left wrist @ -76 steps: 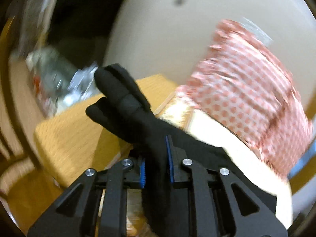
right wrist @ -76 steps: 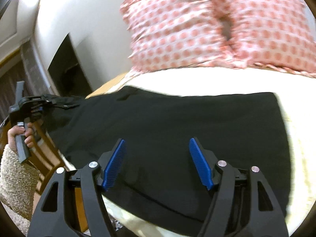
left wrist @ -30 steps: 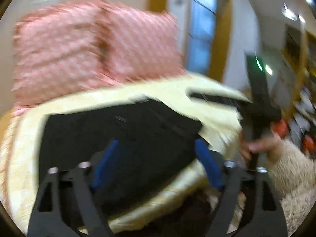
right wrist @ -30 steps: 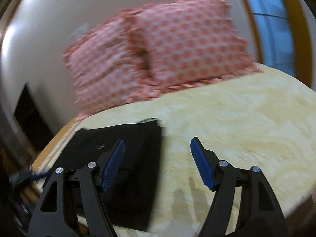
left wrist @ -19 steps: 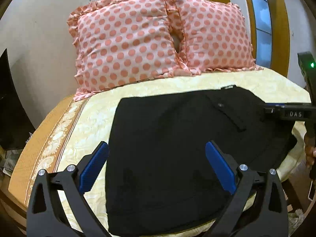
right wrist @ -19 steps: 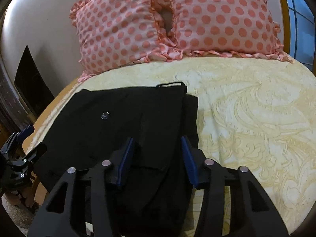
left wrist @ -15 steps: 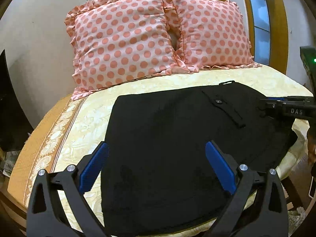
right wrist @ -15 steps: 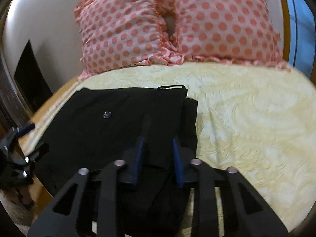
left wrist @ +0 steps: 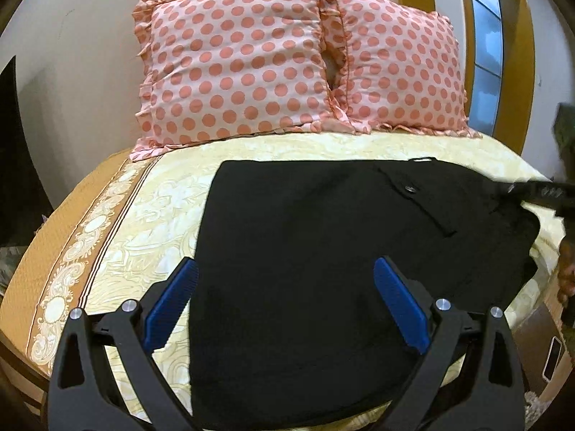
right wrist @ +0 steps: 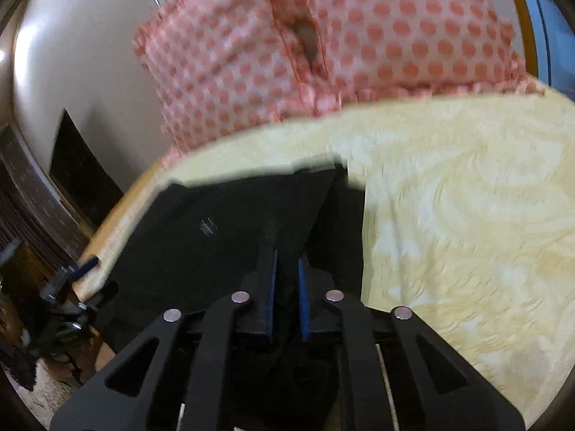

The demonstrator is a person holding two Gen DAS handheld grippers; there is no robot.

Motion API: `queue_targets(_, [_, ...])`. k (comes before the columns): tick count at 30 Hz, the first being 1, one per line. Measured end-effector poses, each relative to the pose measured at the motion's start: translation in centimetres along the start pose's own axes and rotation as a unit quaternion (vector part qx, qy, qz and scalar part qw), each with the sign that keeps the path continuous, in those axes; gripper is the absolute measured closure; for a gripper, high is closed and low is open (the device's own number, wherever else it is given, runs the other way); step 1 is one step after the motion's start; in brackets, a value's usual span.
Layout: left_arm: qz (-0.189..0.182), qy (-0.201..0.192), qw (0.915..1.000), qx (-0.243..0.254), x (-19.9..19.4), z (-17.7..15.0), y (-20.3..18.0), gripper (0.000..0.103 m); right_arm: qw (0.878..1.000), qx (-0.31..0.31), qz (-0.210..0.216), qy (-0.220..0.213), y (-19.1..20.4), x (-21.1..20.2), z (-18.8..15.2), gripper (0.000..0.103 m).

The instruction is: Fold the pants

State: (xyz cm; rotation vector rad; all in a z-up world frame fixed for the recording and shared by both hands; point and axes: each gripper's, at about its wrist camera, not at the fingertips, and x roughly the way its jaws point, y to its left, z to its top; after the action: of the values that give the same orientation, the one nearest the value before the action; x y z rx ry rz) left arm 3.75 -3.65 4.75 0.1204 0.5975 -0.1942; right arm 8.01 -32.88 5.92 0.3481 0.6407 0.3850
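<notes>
**Pants pinched at one edge on a yellow bedspread**

Pants (left wrist: 323,269), black and lying flat in a broad folded slab, cover the near half of a bed (left wrist: 118,222) dressed in a pale yellow patterned spread, two pink polka-dot pillows (left wrist: 244,68) propped against the wall behind them. The left wrist view takes in nearly the whole garment, including a small button (left wrist: 409,189) and a pocket seam near its far right side, and an ornate tan border running down the bedspread's left edge. The right wrist view, blurred, shows what the other cannot: a wide stretch of bare yellow spread beside the pants' right edge, and a dark opening in the wall at left.

The left gripper (left wrist: 284,309) hangs tilted down over the near part of the pants, its blue-padded jaws spread wide and touching no cloth. The right gripper (right wrist: 286,276), also angled downward, is closing its jaws on a raised fold at the garment's right edge, the black fabric squeezed in the thin gap between the pads. In the left view that gripper shows only as a blurred dark bar at the frame's right edge, above the pants' far corner.
</notes>
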Motion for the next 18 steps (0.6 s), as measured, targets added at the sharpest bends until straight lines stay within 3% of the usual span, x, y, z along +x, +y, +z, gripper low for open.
queue_targets(3, [0.003, -0.003, 1.0000, -0.002, -0.2, -0.1, 0.4, 0.004, 0.998, -0.043, -0.033, -0.032, 1.8, -2.0, -0.4, 0.094])
queue_targets(9, [0.001, 0.015, 0.9999, -0.002, 0.4, -0.5, 0.8, 0.004, 0.995, -0.031, -0.091, 0.040, 0.5, 0.9, -3.9, 0.092])
queue_targets(10, [-0.001, 0.019, 0.9998, 0.001, 0.4, -0.5, 0.7, 0.004, 0.994, -0.030, -0.096, 0.030, 0.7, 0.5, -3.6, 0.089])
queue_targets(14, [-0.020, 0.013, 0.9997, 0.006, 0.1, -0.5, 0.4, 0.002, 0.992, -0.064, -0.108, -0.034, 2.3, -1.4, -2.5, 0.057])
queue_targets(16, [-0.021, 0.021, 0.9995, 0.012, 0.5, -0.8, 0.2, 0.002, 0.990, -0.085, -0.108, -0.003, 2.9, -0.1, -2.9, 0.054])
queue_targets(18, [-0.027, 0.058, 0.9979, 0.006, 2.0, -1.6, 0.4, 0.002, 0.989, -0.083, -0.115, 0.048, 2.2, 1.9, -3.4, 0.054])
